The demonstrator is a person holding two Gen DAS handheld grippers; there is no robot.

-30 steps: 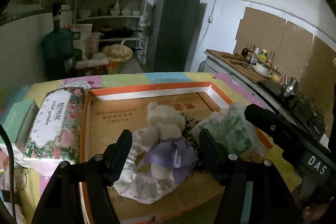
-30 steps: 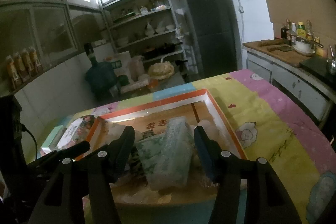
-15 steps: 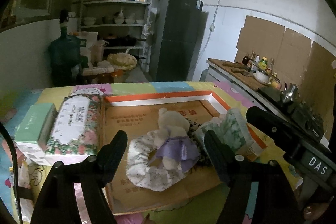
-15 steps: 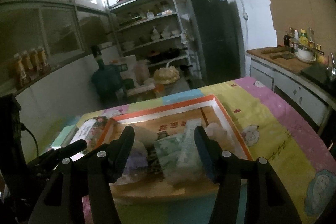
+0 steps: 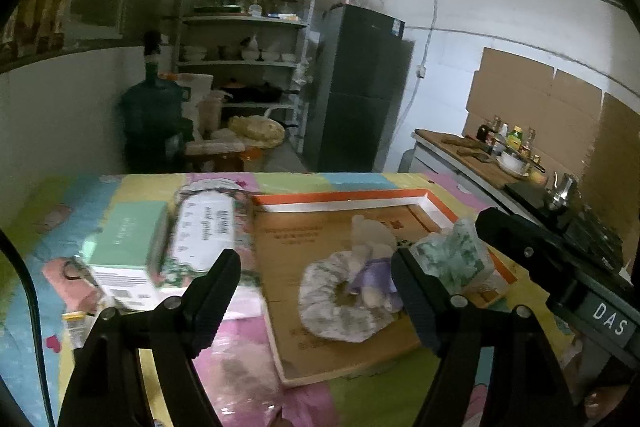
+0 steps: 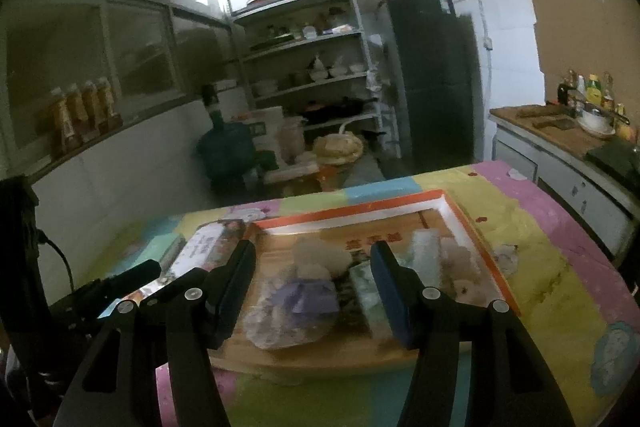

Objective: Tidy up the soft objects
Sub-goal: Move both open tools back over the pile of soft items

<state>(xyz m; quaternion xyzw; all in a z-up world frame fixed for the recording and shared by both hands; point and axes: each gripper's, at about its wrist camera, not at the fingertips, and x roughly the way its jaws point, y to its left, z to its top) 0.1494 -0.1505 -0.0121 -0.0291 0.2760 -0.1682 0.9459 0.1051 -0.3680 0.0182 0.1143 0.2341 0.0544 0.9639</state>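
Note:
A shallow cardboard tray with an orange rim (image 5: 340, 195) (image 6: 352, 213) lies on the table. In it are a cream teddy bear in a purple dress (image 5: 370, 259) (image 6: 308, 291), a floral scrunchie (image 5: 332, 303) and a green-white tissue pack (image 5: 454, 255) (image 6: 368, 287). My left gripper (image 5: 316, 287) is open and empty, held above the tray's near left corner. My right gripper (image 6: 312, 279) is open and empty, above the tray's near edge, over the bear.
A floral tissue pack (image 5: 206, 227) (image 6: 208, 243) and a mint-green box (image 5: 128, 239) lie left of the tray. A pink item (image 5: 70, 283) lies at the left front. The table has a patchwork cloth (image 6: 560, 267). Shelves, a fridge and a counter stand behind.
Both grippers have pulled back and up from the tray. The left view has swung left, so the packs left of the tray show more. The right gripper has let go of the green-white tissue pack.

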